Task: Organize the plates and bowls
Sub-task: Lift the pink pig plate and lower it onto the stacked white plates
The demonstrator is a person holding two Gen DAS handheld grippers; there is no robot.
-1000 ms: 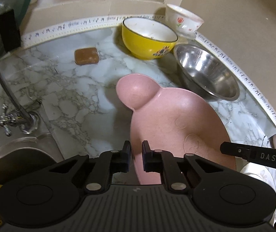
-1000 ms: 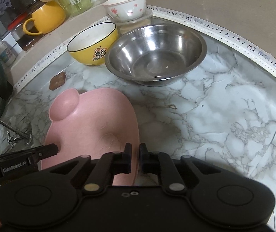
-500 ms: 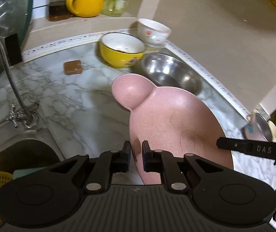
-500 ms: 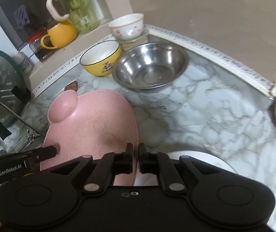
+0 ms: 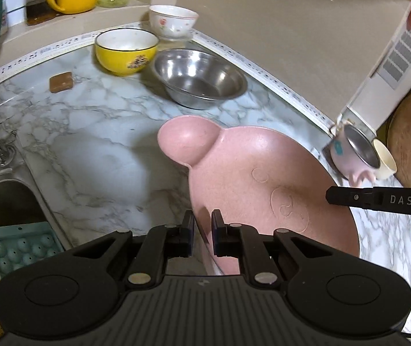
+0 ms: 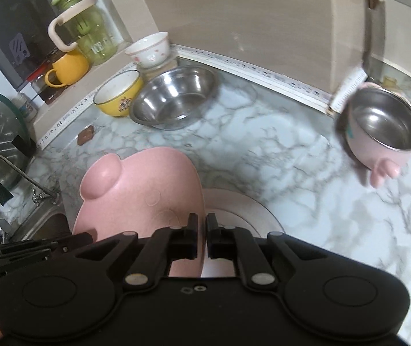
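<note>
Pink plate [image 5: 251,155]; yellow bowl [image 5: 126,50].

"DAS" showing in white on the black right gripper [image 5: 384,200]; "ICE" showing faintly on green glass jar [image 6: 97,39] beside yellow mug [image 6: 68,67].

Left gripper [image 5: 202,229] fingers [image 5: 188,227] clamp the pink plate [image 5: 263,178] rim.

Even, soft indoor light; marble tabletop [image 5: 96,132] bright. Soft shadow beneath pink plate [image 5: 263,178]. Glare inside steel bowl [image 6: 173,101]. Fisheye bending strong at edges. Motion blur on pink cup [image 6: 378,132] and right-hand margins; centre sharp.
</note>
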